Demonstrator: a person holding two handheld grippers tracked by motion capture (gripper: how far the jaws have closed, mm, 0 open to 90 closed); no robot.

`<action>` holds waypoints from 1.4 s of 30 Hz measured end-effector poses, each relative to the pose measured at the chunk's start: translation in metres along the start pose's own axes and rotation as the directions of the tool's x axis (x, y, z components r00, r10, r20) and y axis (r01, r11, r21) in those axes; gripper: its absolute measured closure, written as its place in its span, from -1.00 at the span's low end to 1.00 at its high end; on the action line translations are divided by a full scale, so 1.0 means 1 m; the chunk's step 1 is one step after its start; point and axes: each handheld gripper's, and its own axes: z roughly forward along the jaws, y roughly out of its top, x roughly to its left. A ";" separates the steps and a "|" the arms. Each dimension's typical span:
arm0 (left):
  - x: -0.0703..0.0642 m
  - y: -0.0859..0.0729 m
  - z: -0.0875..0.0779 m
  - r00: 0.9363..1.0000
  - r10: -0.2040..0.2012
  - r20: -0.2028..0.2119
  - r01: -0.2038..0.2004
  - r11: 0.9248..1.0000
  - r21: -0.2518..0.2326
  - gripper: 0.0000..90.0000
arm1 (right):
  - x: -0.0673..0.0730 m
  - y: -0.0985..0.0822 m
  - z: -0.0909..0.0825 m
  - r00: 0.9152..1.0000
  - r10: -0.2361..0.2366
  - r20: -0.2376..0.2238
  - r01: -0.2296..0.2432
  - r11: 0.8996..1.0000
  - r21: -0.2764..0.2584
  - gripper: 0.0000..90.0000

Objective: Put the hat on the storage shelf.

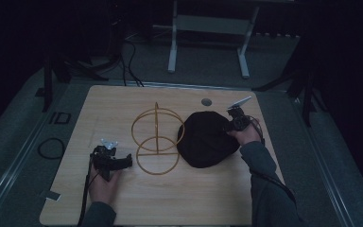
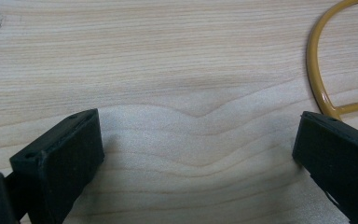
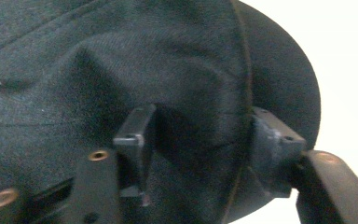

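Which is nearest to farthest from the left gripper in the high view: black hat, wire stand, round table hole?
From the left gripper:
1. Wire stand, just to its right.
2. Black hat, beyond the stand, under the right gripper.
3. Round table hole, near the table's far edge.

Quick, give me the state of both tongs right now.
Left tongs: open, nothing between the jaws, over bare table.
Right tongs: jaws around a fold of the black cap; firm grip cannot be told.
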 end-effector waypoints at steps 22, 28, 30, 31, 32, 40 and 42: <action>0.000 0.000 0.000 1.000 0.000 0.000 0.000 1.000 0.000 -0.97 | -0.005 0.012 -0.001 0.996 0.056 0.065 -0.062 0.994 0.092 0.71; 0.000 0.000 0.000 1.000 0.002 0.001 -0.002 1.000 0.001 -0.97 | -0.011 0.013 -0.004 0.995 0.099 0.025 -0.101 0.987 0.122 0.72; -0.001 0.000 0.000 1.000 0.004 0.004 -0.004 1.000 0.001 -0.97 | -0.013 0.013 -0.006 0.995 0.100 0.023 -0.102 0.986 0.128 0.72; -0.001 0.000 0.000 1.000 0.004 0.005 -0.004 1.000 0.000 -0.97 | -0.013 0.013 -0.007 0.995 0.099 0.022 -0.101 0.986 0.132 0.72; -0.001 0.000 0.000 1.000 0.004 0.005 -0.004 1.000 0.000 -0.97 | -0.014 0.013 -0.010 0.995 0.093 0.024 -0.096 0.986 0.137 0.73; -0.001 0.000 0.000 1.000 0.004 0.005 -0.004 1.000 0.000 -0.97 | -0.015 0.016 -0.026 0.997 0.077 0.032 -0.080 0.988 0.132 0.72; -0.001 0.000 0.000 1.000 0.004 0.005 -0.004 1.000 0.000 -0.97 | -0.015 0.017 -0.031 0.996 0.081 0.029 -0.084 0.988 0.128 0.72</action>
